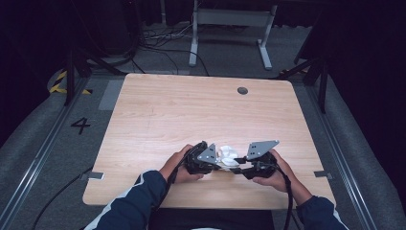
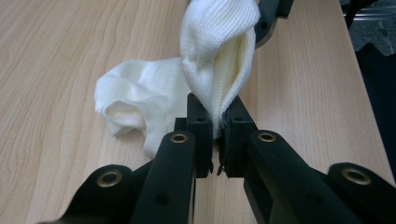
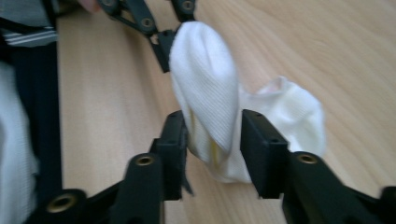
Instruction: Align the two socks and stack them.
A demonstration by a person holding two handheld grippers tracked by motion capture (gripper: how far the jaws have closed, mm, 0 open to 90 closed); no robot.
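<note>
A white sock lies bunched near the table's front edge, between my two grippers. My left gripper is shut on a fold of the sock, whose other part sags onto the wood. From the opposite side my right gripper stands open, its jaws parted on either side of the sock and not pinching it. In the high view the left gripper and right gripper point at each other, each held in a hand. The left gripper's tips hold the sock's far end in the right gripper view.
The light wooden table has a dark round cable hole at its back right. Behind it on the grey carpet stand a white desk frame and loose cables. Metal rails run along both sides.
</note>
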